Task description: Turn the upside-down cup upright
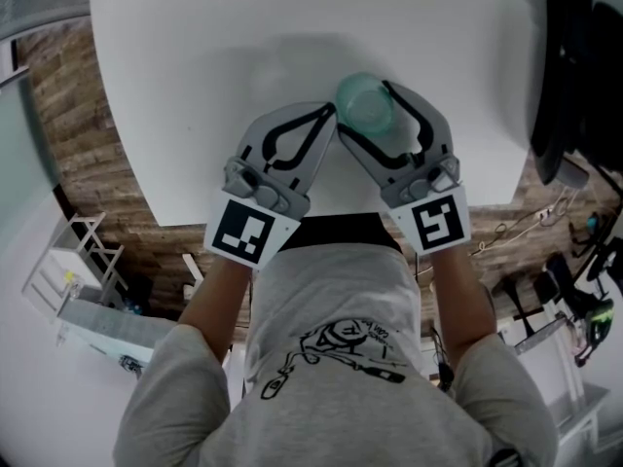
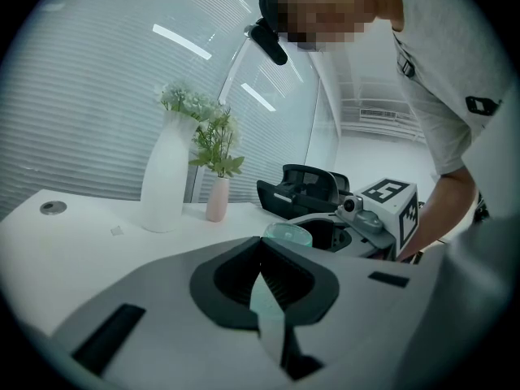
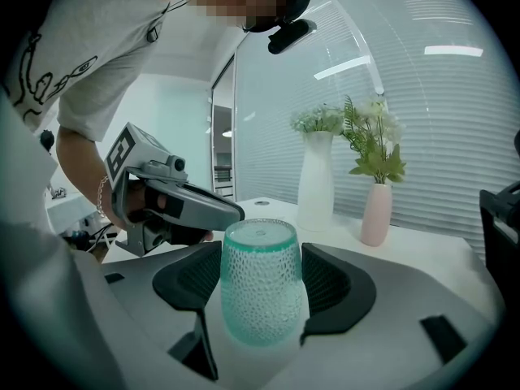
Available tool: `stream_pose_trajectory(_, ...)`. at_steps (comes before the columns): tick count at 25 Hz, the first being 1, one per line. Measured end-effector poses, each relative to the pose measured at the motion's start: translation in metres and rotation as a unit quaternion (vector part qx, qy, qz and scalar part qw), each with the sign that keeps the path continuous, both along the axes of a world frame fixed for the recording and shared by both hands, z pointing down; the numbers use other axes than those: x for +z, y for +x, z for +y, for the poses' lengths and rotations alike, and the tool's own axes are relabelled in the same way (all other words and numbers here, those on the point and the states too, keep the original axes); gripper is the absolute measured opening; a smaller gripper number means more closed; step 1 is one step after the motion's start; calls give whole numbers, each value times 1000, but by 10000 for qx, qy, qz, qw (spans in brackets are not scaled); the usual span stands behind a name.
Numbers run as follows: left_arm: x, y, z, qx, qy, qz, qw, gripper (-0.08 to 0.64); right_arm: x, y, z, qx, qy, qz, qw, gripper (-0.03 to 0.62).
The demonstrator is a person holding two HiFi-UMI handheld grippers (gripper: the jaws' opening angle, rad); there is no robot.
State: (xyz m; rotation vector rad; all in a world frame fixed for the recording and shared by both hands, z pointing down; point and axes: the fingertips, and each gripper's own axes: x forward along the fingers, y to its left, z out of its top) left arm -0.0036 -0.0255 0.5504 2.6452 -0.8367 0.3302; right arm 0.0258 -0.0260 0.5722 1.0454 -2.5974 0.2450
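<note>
1. the right gripper has its jaws spread wide and grasps the cup, with one dark pad against each dimpled side.
2. the cup is teal and translucent. it stands upside down on the white bench, closed base up and rim on the surface.
3. the left gripper is clenched, its jaws together with nothing between them. its tip lies just beside the cup, but i cannot tell whether they touch.
</note>
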Motion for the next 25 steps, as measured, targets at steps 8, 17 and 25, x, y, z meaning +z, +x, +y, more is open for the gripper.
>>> stream_pose_trajectory(8, -13, 3, -7, -32, 148, 6, 9999, 3, -17, 4, -6, -17, 128, -26, 9999, 327)
stream_pose_trajectory(17, -54, 12, -10, -44, 465, 43, 9989, 3, -60, 8, -7, -85, 367, -86, 9993, 325)
stream_pose_trajectory(25, -88, 11, -8, -85, 699, 92, 9975, 3, -101, 6, -6, -118, 581, -226, 9980, 325)
